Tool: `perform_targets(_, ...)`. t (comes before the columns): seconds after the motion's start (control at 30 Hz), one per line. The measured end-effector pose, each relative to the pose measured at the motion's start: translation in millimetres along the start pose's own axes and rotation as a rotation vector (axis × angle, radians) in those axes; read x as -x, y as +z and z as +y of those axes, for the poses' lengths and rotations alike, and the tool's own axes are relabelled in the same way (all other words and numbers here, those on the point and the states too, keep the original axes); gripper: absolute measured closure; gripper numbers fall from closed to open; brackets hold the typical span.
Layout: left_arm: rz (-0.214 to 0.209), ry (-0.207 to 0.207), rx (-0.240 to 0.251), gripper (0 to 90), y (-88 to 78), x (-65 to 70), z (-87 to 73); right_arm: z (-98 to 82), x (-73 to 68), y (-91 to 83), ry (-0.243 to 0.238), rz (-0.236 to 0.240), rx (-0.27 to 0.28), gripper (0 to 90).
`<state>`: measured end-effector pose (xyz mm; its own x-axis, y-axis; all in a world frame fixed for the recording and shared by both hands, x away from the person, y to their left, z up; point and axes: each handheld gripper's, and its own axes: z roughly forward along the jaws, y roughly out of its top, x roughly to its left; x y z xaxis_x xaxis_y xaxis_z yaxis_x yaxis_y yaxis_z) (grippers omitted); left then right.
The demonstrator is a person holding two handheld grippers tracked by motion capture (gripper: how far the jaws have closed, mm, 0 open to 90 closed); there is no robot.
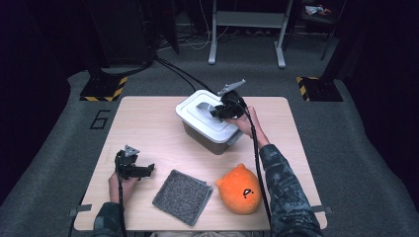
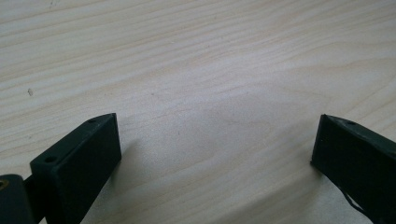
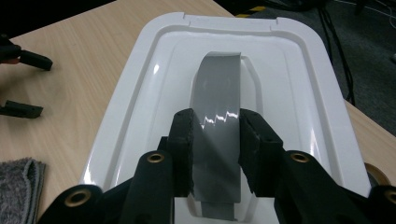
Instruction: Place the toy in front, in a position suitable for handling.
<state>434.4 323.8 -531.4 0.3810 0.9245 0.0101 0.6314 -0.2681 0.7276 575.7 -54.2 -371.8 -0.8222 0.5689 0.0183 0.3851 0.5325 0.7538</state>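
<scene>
A brown bin (image 1: 210,140) with a white lid (image 1: 195,116) stands at the back middle of the wooden table (image 1: 148,123). A grey strap handle (image 3: 217,88) arches over the lid's (image 3: 289,70) centre. My right gripper (image 3: 215,126) is shut on this handle, one pad pressing each edge; from above the right gripper (image 1: 220,111) sits over the lid. My left gripper (image 1: 148,169) rests low at the table's front left, open, with bare wood between its jaws (image 2: 215,140). That left gripper (image 3: 39,86) is also seen far off in the right gripper view.
A grey cloth pad (image 1: 183,196) lies at the front middle, and its corner (image 3: 18,186) shows in the right gripper view. An orange plush toy (image 1: 239,190) sits to the pad's right. Bare wood lies between the left gripper and the bin.
</scene>
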Motion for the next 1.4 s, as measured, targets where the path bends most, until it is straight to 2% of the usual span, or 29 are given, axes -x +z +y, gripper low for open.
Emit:
perform_targets(0.07,0.0,0.0,0.0,0.9,0.0,0.0,0.0,1.7,-1.0,2.4,-0.03,0.012,0.004,67.4)
perform_targets(0.23,-0.001,0.0,0.002,0.9,0.2,0.0,-0.1,4.7,-4.9,3.5,-0.021,-0.016,-0.012,66.2)
perform_targets(0.27,-0.001,0.0,0.002,0.9,0.1,0.0,-0.1,5.0,-5.5,2.7,-0.025,-0.028,-0.02,63.7)
perform_targets(0.3,0.0,0.0,0.0,0.9,0.0,0.0,0.0,5.2,-4.7,0.2,-0.013,-0.049,-0.025,56.7)
perform_targets(0.33,-0.001,0.001,0.001,0.9,0.1,0.0,-0.1,5.2,-4.7,0.2,-0.013,-0.049,-0.025,56.7)
perform_targets(0.37,-0.001,0.0,0.002,0.9,0.1,0.0,-0.1,3.9,-4.2,-5.3,0.012,-0.06,-0.004,51.0)
perform_targets(0.4,-0.001,0.0,0.002,0.9,0.1,0.0,-0.1,3.9,-4.2,-5.3,0.012,-0.06,-0.004,51.0)
perform_targets(0.47,-0.001,0.0,0.002,0.9,0.1,0.0,-0.1,0.3,-0.6,-17.4,0.037,-0.091,0.013,45.3)
perform_targets(0.53,-0.001,0.0,0.002,0.9,0.1,0.0,-0.1,-1.7,1.3,-21.4,0.046,-0.106,0.016,45.1)
perform_targets(0.57,-0.001,0.0,0.002,0.9,0.1,0.0,-0.1,-4.1,3.5,-25.7,0.064,-0.129,0.014,44.7)
perform_targets(0.6,-0.001,0.0,0.002,0.9,0.1,0.0,-0.1,-10.7,9.5,-33.2,0.108,-0.158,0.026,43.2)
perform_targets(0.67,-0.001,0.0,0.002,0.9,0.1,0.0,-0.1,-17.9,15.8,-38.3,0.15,-0.211,0.012,45.7)
perform_targets(0.7,-0.001,0.0,0.002,0.9,0.1,0.0,-0.1,-17.9,15.8,-38.3,0.15,-0.211,0.012,45.7)
perform_targets(0.73,-0.001,0.0,0.002,0.9,0.1,0.0,-0.1,-24.6,21.4,-41.1,0.221,-0.234,-0.001,47.2)
perform_targets(0.8,-0.001,0.0,0.002,0.9,0.1,0.0,-0.1,-28.1,23.9,-42.1,0.237,-0.253,-0.009,47.4)
perform_targets(0.83,-0.001,0.0,0.002,0.9,0.1,0.0,-0.1,-34.6,28.1,-42.6,0.271,-0.267,-0.03,47.4)
perform_targets(0.87,-0.001,0.0,0.002,0.9,0.1,0.0,-0.1,-34.6,28.1,-42.6,0.271,-0.267,-0.03,47.4)
perform_targets(0.9,-0.001,0.0,0.002,0.9,0.1,0.0,-0.1,-40.7,30.6,-42.0,0.295,-0.276,-0.04,47.3)
perform_targets(1.03,-0.001,-0.001,0.003,0.9,0.2,0.1,-0.1,-47.3,34.2,-39.7,0.311,-0.262,-0.053,48.8)
perform_targets(1.07,-0.001,-0.001,0.002,0.9,0.2,0.1,-0.1,-49.8,36.6,-36.8,0.323,-0.253,-0.063,53.2)
perform_targets(1.1,0.0,0.0,0.002,0.9,0.1,0.1,-0.1,-49.8,36.6,-36.8,0.323,-0.253,-0.063,53.2)
perform_targets(1.13,0.0,-0.001,0.003,0.9,0.2,0.2,-0.1,-51.0,37.6,-34.7,0.34,-0.241,-0.059,59.1)
perform_targets(1.4,0.0,0.0,0.003,0.9,0.1,0.2,-0.1,-48.9,36.2,-30.1,0.322,-0.265,-0.049,63.2)
